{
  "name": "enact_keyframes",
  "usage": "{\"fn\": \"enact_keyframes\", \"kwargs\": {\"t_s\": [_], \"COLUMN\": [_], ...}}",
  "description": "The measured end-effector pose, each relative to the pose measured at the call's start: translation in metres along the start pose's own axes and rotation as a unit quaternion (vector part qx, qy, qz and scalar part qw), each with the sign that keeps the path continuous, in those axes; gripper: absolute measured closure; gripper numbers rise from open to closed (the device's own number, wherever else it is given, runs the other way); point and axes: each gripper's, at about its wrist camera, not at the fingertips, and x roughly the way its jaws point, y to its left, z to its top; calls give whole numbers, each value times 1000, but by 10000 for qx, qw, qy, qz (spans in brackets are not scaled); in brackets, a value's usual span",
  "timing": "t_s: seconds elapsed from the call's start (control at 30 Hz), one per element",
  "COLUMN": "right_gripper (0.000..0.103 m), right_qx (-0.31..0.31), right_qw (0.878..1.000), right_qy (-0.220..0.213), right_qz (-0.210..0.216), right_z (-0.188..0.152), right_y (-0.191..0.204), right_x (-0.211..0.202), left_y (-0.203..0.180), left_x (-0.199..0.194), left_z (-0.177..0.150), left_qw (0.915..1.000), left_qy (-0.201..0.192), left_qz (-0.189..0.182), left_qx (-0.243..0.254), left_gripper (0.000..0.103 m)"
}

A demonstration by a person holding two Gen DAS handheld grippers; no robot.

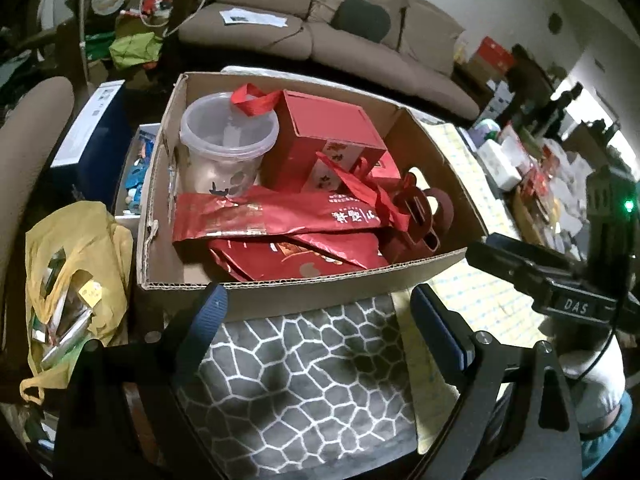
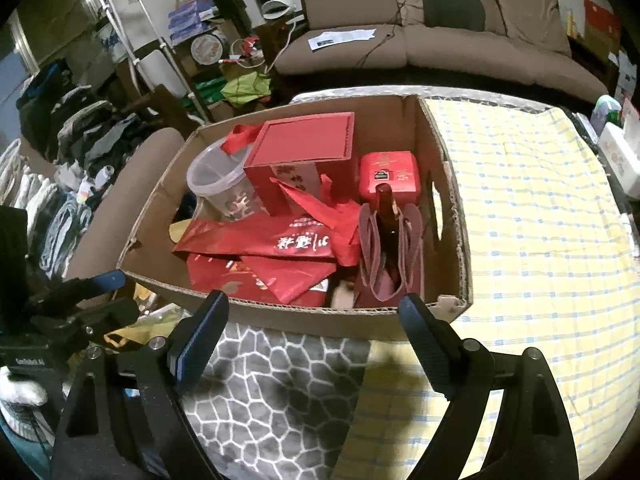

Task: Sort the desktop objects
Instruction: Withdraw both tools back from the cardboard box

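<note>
- My bench (image 2: 540, 208) wears a yellow checked cloth.
- A cardboard box (image 2: 452, 216) sits on it.
- A grey honeycomb mat (image 2: 280, 392) lies before me, touching the box.

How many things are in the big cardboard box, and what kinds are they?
In the cardboard box, as far as I can see:
Clear plastic tub: 1
Tall red box: 1
Small red tin: 1
Flat red bags: at least 2
Dark red bottle carrier with bottle: 1
Total: at least 6; more may be hidden below.
</note>
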Motion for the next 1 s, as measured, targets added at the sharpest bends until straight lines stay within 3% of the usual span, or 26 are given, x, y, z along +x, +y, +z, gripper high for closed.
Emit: {"fn": "enact_keyframes", "kwargs": {"t_s": [0.17, 0.53, 1.0], "right_gripper": [14, 14, 14], "right_qx": [-40, 45, 258], "right_qw": [10000, 9996, 9978], "right_qy": [-40, -139, -370], "right_qz": [-67, -222, -488], "right_z": [-5, -18, -37], "right_y": [-7, -49, -120], "right_x": [-6, -28, -53], "left_y": [-10, -71, -131], "left_x": [1, 16, 53], "left_z": [-3, -16, -39], "left_qw": [9999, 9996, 9988], "left_qy": [-59, -91, -364], "left_qz": [-9, 169, 307], "left_qx": [-133, 220, -99], "left_gripper": [11, 11, 11]}}
